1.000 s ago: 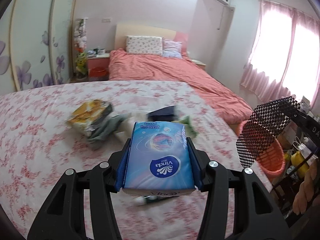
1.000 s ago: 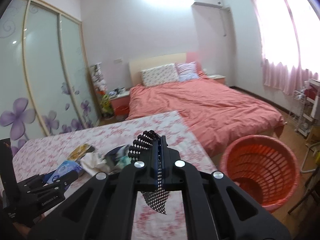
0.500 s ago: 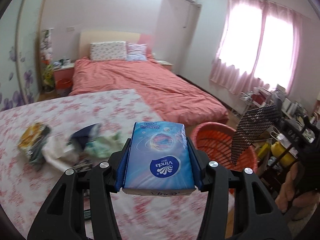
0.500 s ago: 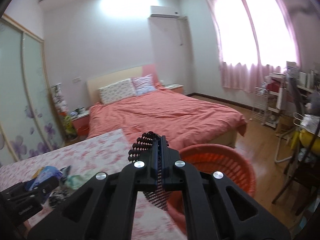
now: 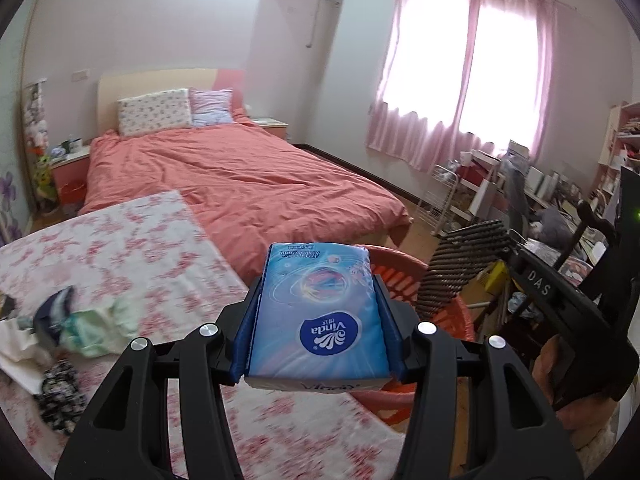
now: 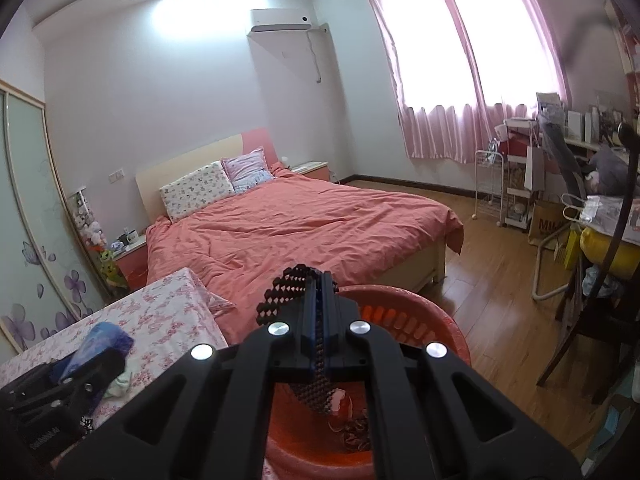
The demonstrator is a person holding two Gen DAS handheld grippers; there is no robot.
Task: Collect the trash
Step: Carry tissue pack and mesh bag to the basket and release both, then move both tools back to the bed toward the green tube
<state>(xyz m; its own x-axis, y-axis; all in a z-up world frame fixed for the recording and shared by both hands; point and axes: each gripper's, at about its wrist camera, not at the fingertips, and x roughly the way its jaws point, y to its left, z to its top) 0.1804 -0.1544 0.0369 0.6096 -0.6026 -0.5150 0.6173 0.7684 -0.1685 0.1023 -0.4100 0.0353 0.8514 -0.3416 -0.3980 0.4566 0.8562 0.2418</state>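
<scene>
My left gripper (image 5: 318, 304) is shut on a blue Vinda tissue pack (image 5: 318, 312) and holds it over the near rim of the orange laundry-style basket (image 5: 400, 262). My right gripper (image 6: 318, 300) is shut on a black-and-white checkered wrapper (image 6: 314, 390), which hangs over the basket (image 6: 400, 300); the wrapper also shows in the left wrist view (image 5: 456, 264). A few scraps lie on the basket's bottom (image 6: 352, 420). More trash, crumpled wrappers and tissue (image 5: 80, 328), lies on the floral-covered surface (image 5: 120, 248). The left gripper with the pack shows in the right wrist view (image 6: 96, 352).
A bed with a coral duvet (image 6: 300, 224) stands behind the basket. A cluttered desk, chair and wire rack (image 6: 560, 200) line the right wall under pink curtains. Wooden floor (image 6: 500, 280) lies between bed and desk.
Both grippers swung right, away from the trash pile on the floral surface and over the orange basket. Each still holds its item.
</scene>
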